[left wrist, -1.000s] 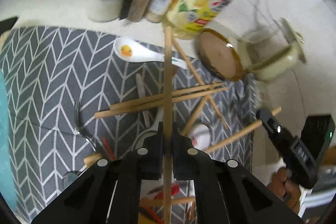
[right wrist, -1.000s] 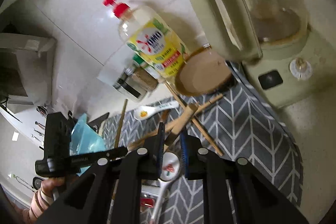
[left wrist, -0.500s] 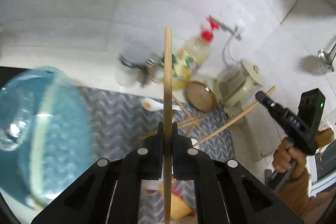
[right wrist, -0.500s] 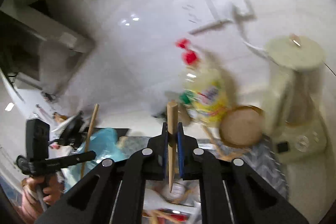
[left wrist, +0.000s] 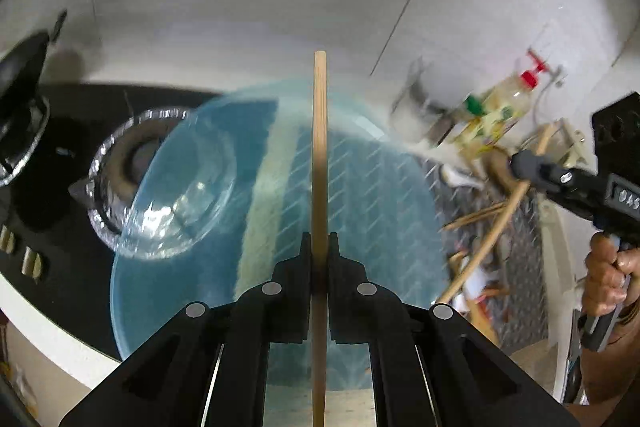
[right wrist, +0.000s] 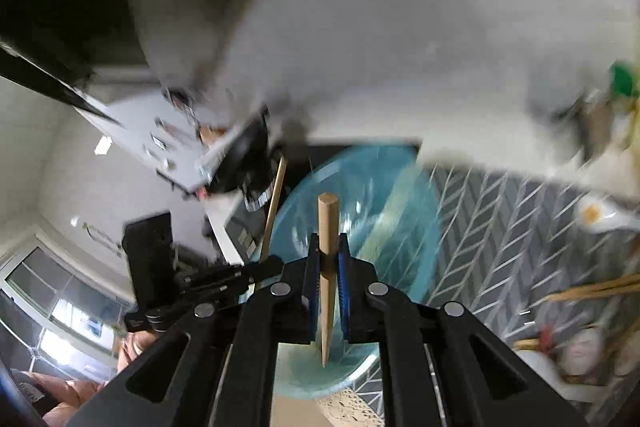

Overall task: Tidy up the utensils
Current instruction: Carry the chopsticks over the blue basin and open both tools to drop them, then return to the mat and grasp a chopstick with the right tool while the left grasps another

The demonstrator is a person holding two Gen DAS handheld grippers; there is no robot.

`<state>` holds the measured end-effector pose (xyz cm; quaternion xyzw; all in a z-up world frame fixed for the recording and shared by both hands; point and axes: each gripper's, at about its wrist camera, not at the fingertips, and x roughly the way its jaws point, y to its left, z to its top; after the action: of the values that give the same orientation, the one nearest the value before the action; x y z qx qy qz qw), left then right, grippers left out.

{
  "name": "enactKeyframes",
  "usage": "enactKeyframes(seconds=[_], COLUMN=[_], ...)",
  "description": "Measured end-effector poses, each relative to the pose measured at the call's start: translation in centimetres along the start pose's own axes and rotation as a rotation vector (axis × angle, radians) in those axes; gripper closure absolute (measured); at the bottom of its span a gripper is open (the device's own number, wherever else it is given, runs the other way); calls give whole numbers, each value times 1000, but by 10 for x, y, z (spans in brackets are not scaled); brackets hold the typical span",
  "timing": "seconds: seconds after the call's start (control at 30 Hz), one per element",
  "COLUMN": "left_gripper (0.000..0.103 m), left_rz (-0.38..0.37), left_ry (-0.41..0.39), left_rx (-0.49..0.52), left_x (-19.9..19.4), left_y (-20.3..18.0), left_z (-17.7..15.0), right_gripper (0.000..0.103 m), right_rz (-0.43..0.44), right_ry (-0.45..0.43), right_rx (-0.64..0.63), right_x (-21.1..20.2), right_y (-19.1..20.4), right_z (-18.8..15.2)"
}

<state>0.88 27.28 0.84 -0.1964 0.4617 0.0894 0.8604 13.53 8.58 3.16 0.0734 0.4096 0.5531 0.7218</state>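
The left tool (left wrist: 319, 251) is clenched on one chopstick (left wrist: 319, 163), gripped partway along its length; its long axis runs straight out along the fingers, far end pointing toward the wall. Directly beyond and beneath it sits the blue glass bowl (left wrist: 192, 291), tipped wide toward the camera — the bowl lies just ahead of the tool, so the stick needs only to come down over the rim, in my judgement.

The right tool (right wrist: 329, 263) is likewise clamped on a second chopstick (right wrist: 327, 227), held upright between the jaws with its tapered tip hanging low and its blunt end up. The same blue bowl (right wrist: 416, 227) lies just past it. Both hands look about equally near the bowl; the left stick seems better centred over it.

Counted: two tools, two chopsticks in hand, one blue bowl.

Farther out, on the grey chevron mat (left wrist: 524, 267) over the counter, several more chopsticks (left wrist: 472, 219) lie scattered — blur prevents an exact count. One white spoon (right wrist: 604, 215) rests on the mat. Beyond, a yellow bottle with a red pump (left wrist: 508, 103) stands by the wall beside some blurred jars.
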Motion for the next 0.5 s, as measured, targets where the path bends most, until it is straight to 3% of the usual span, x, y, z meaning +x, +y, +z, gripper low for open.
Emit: enactKeyframes(seconds=[0.17, 0.33, 0.37, 0.4, 0.43, 0.5], left_gripper=[96, 95, 94, 93, 89, 64], left_rz=[10, 15, 26, 29, 32, 63], left_ry=[96, 137, 136, 136, 137, 123], left_rx=[15, 8, 5, 2, -2, -9], left_x=[34, 51, 54, 55, 56, 56], left_y=[19, 28, 30, 31, 33, 34], left_z=[-8, -11, -11, -12, -13, -13], right_gripper=[95, 93, 90, 79, 76, 70], right_rz=[-64, -151, -172, -205, -219, -241], right_ry=[130, 146, 160, 175, 177, 140], right_rx=[38, 29, 29, 31, 27, -1], right_x=[76, 101, 104, 109, 112, 117], right_y=[-5, -5, -5, -8, -9, -4], right_z=[-11, -5, -5, -5, -4, -1])
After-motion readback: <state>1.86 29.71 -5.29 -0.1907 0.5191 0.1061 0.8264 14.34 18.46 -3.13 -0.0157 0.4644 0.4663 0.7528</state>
